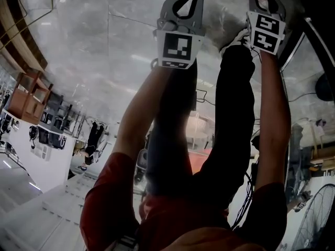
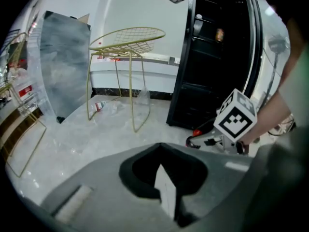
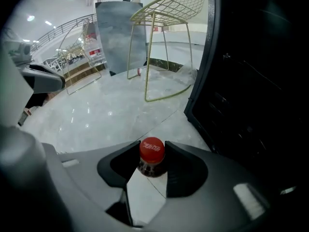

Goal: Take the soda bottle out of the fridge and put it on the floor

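right tongs point(image 3: 149, 164) pinch only the soda bottle point(image 3: 152, 150) neck, left tongs point(image 2: 159, 146) closed empty; it could slip or topple on the floor point(image 3: 106, 110) below.

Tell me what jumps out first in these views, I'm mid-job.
The red-capped soda bottle gripped in the right gripper's jaws, over the pale marble floor. The black fridge stands right beside it, at that view's right, and a gold wire chair stands further back across the floor.
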Demonstrator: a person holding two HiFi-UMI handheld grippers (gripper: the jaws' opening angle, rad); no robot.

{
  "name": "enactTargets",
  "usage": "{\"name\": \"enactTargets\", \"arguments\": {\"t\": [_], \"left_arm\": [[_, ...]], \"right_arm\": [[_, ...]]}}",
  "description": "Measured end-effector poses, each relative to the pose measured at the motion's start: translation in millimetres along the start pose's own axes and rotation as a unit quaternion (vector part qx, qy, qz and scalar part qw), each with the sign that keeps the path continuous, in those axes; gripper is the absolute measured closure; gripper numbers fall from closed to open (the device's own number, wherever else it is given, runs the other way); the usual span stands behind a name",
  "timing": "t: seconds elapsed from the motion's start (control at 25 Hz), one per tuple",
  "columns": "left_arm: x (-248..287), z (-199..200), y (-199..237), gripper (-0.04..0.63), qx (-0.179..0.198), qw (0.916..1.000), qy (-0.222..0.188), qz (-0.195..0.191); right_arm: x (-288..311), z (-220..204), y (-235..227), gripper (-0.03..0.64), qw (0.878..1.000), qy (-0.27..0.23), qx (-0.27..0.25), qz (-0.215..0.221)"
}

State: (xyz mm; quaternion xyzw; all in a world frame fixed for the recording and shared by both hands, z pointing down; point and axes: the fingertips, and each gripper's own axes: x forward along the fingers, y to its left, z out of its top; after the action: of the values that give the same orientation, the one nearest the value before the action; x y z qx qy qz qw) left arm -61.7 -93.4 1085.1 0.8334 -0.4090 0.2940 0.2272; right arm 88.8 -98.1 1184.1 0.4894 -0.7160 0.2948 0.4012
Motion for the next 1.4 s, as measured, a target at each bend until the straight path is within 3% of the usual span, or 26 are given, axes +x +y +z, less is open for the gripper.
{"name": "enactTargets", "arguments": {"t": [0.24, 0.8, 1.0, 1.4], "left_arm": [[6, 1, 22, 0.595, -0.008, 0.9999, -0.007, 0.011], [2, 8, 16, 0.595, -0.011, 0.9999, -0.008, 0.008], [0, 15, 14, 0.595, -0.007, 0.9999, -0.010, 0.011], [-20, 30, 15, 0.595, -0.007, 0.9998, 0.001, 0.017]], "right_arm": [[26, 0, 0, 0.463, 1.000, 0.016, 0.013, -0.007], [30, 0, 2, 0.459, 0.999, 0.024, 0.035, -0.003], [29, -10, 0, 0.377, 0.997, 0.038, 0.069, 0.001], [-6, -19, 20, 0.370, 0.995, 0.063, 0.079, 0.017]]}}
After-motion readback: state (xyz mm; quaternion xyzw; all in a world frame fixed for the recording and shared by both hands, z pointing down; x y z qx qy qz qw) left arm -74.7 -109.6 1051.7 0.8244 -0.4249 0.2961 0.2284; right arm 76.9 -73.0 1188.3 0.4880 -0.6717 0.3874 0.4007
